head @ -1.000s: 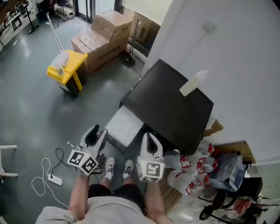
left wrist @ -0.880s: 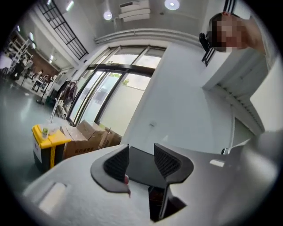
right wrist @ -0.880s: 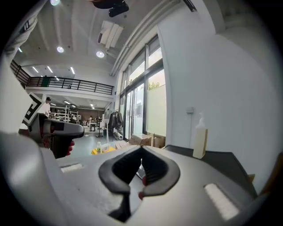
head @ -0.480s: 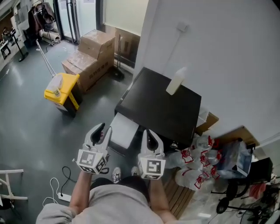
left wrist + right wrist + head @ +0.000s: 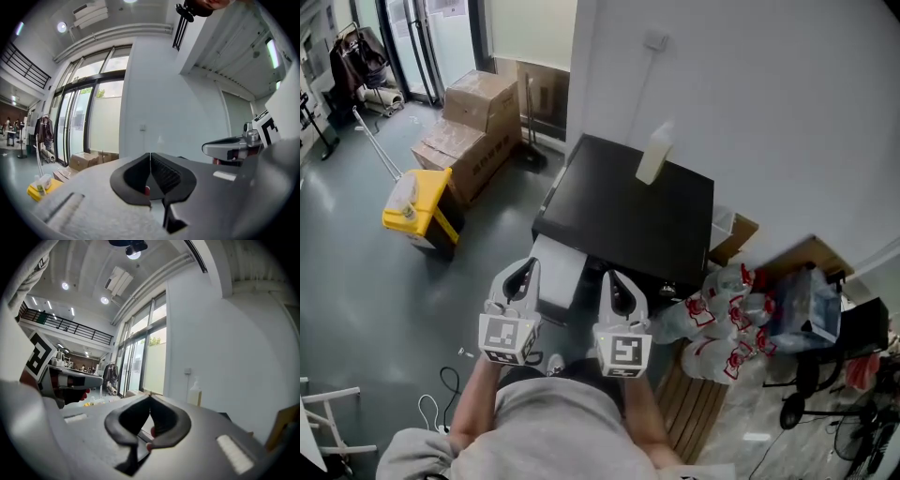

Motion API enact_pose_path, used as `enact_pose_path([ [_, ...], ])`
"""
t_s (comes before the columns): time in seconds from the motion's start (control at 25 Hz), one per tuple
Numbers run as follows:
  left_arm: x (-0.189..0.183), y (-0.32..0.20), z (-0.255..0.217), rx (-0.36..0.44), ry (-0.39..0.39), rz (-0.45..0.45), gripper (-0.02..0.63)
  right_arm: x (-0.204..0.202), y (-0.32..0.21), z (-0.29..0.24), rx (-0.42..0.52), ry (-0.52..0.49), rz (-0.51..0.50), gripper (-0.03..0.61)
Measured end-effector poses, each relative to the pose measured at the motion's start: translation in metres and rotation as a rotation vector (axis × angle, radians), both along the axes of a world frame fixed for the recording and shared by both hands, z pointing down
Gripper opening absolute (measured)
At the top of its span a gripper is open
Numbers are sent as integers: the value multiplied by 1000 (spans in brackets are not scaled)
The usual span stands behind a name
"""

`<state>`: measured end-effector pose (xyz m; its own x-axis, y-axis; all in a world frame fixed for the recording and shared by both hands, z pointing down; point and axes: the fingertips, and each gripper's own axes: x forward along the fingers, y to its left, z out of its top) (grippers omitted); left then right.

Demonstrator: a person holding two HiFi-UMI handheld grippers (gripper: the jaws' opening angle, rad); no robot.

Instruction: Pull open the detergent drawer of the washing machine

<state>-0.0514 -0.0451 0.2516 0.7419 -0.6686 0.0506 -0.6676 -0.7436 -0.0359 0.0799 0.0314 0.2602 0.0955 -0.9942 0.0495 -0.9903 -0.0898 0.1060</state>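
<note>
The washing machine (image 5: 628, 211) has a black top and stands against the white wall. A white detergent bottle (image 5: 653, 153) stands on it. A white part (image 5: 555, 270) juts out from the machine's front at its left side; I cannot tell whether it is the drawer. My left gripper (image 5: 525, 266) is held just in front of that white part, jaws shut and empty (image 5: 150, 161). The right gripper (image 5: 611, 279) is beside it at the machine's front edge, also shut with nothing between its jaws (image 5: 150, 398). Both point level at the wall.
A yellow bin (image 5: 412, 208) and stacked cardboard boxes (image 5: 473, 122) stand to the left. Plastic bags with red print (image 5: 722, 328) are piled right of the machine, beside a black chair base (image 5: 811, 394). A cable (image 5: 441, 394) lies on the grey floor.
Both grippers have risen and come closer to the machine's front. The left gripper's jaws have closed and its marker cube has rolled. The head view has shifted up along the wall.
</note>
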Motion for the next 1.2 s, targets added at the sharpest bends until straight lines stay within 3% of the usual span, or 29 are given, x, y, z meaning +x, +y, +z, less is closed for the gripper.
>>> enact_pose_path([
  [1.2,5,-2,7,-8,-10,9,14,6,1,-1,7,6,18,5],
])
